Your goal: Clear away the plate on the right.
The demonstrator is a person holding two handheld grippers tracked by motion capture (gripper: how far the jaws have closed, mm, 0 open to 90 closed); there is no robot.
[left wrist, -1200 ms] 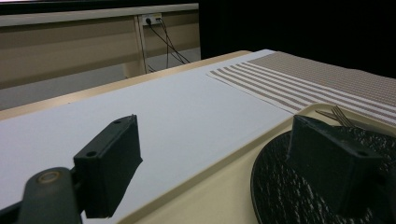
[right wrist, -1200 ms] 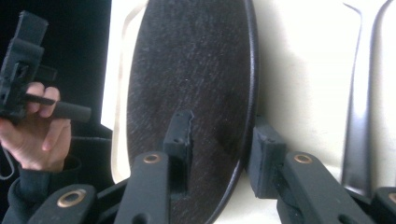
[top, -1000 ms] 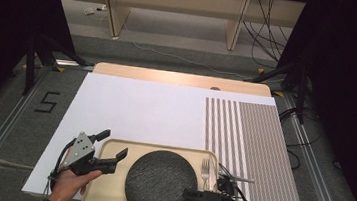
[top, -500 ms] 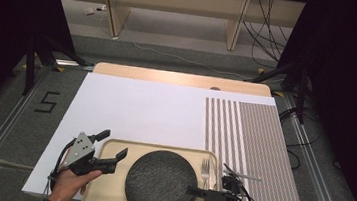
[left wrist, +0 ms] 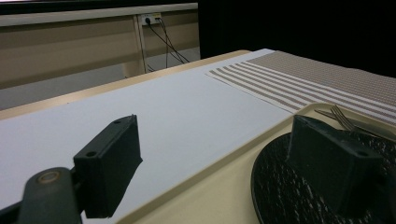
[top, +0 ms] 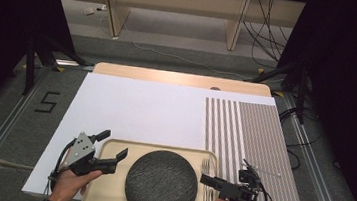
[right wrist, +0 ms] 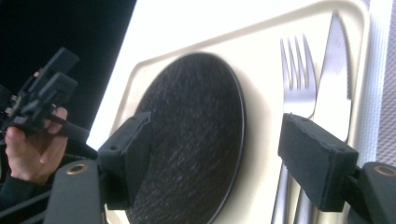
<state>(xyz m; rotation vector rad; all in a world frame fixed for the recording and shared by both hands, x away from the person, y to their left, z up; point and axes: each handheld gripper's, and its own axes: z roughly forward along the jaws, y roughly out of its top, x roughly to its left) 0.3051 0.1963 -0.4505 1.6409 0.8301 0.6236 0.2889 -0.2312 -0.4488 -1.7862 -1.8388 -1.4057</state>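
Note:
A cream tray (top: 112,189) lies at the table's near edge and carries a dark round plate (top: 161,184). A fork (top: 206,166) rests to the plate's right. My left gripper (top: 111,145) hovers open over the tray's far-left corner; in the left gripper view its jaws (left wrist: 215,133) frame the tray rim (left wrist: 210,196) and the plate (left wrist: 280,186). My right gripper (top: 208,180) is at the tray's right side, also open. In the right gripper view (right wrist: 217,135) one jaw is over the plate (right wrist: 196,121) and the other over the fork (right wrist: 296,70), beside a knife (right wrist: 334,70).
A white mat (top: 140,111) covers most of the table, with a striped placemat (top: 253,138) to its right. The wooden table edge (top: 179,78) runs along the back. Dark stands and cables sit on the floor beyond.
My right gripper has shifted to the right and slightly forward, from over the plate's edge toward the fork. The left gripper has stayed put.

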